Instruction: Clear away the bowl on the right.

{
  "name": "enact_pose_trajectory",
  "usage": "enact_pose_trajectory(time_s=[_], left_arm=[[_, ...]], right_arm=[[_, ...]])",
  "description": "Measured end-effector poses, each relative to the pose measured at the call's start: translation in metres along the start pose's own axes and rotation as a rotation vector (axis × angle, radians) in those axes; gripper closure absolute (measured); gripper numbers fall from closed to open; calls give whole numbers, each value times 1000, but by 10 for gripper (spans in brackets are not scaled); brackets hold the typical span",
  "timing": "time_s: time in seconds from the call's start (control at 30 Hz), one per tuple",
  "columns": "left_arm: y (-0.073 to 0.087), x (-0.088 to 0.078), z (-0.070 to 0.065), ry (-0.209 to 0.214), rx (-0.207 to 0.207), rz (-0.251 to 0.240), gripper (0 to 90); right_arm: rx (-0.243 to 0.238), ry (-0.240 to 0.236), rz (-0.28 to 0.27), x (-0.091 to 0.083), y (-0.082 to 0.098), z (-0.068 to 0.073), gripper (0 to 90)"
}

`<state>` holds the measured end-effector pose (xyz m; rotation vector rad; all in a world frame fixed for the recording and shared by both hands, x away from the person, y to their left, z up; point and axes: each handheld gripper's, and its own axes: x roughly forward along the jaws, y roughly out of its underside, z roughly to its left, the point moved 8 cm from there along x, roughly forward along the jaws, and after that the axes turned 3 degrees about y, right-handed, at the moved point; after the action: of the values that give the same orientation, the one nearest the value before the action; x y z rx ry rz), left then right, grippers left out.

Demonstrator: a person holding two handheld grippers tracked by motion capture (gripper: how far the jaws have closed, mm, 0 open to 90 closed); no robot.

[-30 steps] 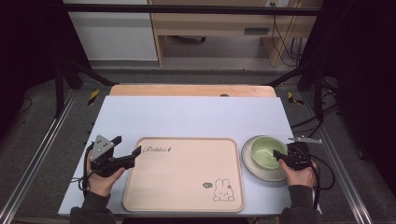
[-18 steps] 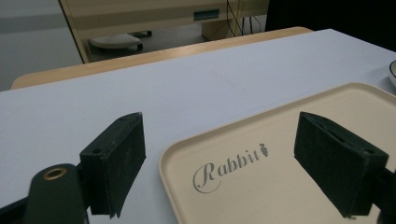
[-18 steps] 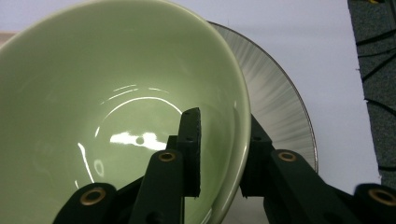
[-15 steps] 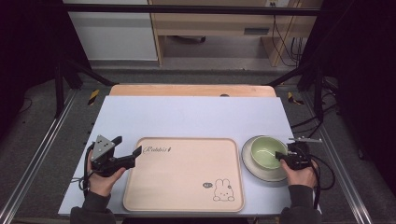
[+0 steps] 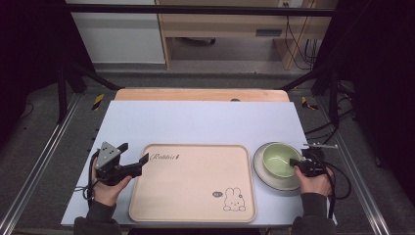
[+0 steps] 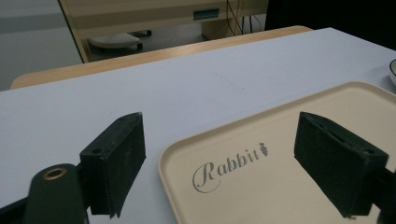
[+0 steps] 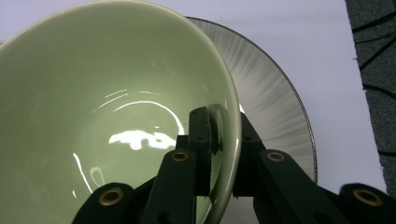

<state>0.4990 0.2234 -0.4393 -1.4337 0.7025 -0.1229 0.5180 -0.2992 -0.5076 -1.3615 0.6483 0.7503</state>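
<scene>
A pale green bowl sits on a grey striped plate at the table's right. My right gripper is shut on the bowl's near rim, one jaw inside and one outside. A beige tray printed with "Rabbit" and a bunny lies in the middle of the white table. My left gripper stands open at the tray's near-left corner, its jaws astride the tray's edge with nothing between them.
A wooden strip runs along the table's far edge. Metal rails flank the table on both sides. A cable trails from the right gripper off the table's right edge.
The right gripper has closed on the bowl's rim and the bowl seems slightly shifted on the plate. The left gripper stays still.
</scene>
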Motion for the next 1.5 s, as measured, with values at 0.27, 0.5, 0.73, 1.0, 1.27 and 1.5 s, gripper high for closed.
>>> enact_pose_trajectory(time_s=[0.27, 0.5, 0.73, 1.0, 1.27, 1.5], left_arm=[[0, 0, 0, -1, -1, -1, 162], [0, 0, 0, -1, -2, -2, 163], [0, 0, 1, -1, -2, -1, 164], [-1, -1, 1, -1, -3, -3, 164], [-1, 0, 1, -2, -6, -4, 165], [-1, -1, 1, 0, -5, -5, 164]], right_arm=[[33, -14, 11, 0, 0, 1, 827], [49, -18, 18, -1, -1, 1, 830], [61, -28, 13, -2, -2, 2, 838], [48, -21, -6, -6, -5, 6, 840], [27, -27, -18, -12, -6, 8, 835], [10, -33, -35, -15, -8, 9, 830]])
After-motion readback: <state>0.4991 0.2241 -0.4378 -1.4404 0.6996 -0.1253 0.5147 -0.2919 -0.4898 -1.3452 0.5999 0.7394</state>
